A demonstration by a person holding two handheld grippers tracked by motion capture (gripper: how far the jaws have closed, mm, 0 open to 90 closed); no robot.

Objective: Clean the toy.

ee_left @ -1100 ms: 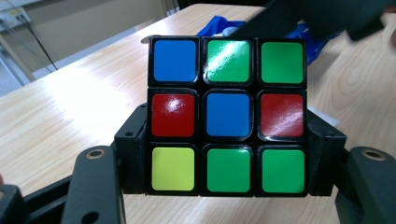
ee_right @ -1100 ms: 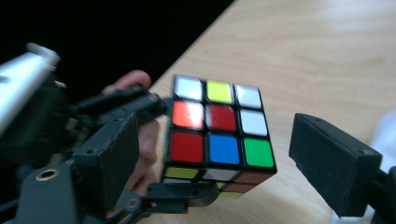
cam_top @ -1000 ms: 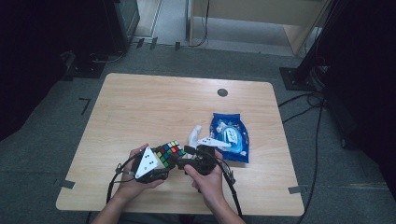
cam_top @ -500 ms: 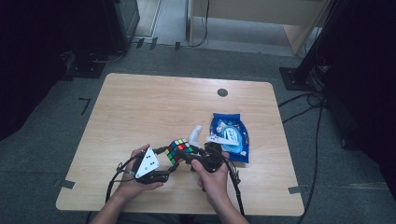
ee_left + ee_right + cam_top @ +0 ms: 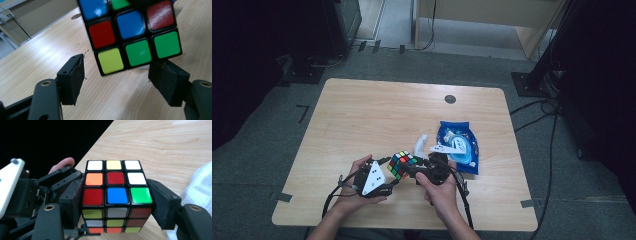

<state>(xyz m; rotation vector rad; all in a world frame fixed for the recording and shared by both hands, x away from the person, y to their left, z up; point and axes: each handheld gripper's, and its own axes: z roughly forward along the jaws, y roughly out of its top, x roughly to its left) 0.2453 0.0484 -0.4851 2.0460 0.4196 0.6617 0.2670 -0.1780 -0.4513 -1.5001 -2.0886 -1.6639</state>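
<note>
Left hand-held gripper (image 5: 389, 176) released the cube (image 5: 402, 164) above wooden table (image 5: 362, 115).

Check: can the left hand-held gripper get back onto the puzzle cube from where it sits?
Probably yes. The left hand-held gripper is open, its jaws having just been opening, and the puzzle cube sits just beyond the pads with nothing between. The right hand-held gripper clamps the cube's sides.

Picture's top edge crops the cube (image 5: 130, 35).
</note>
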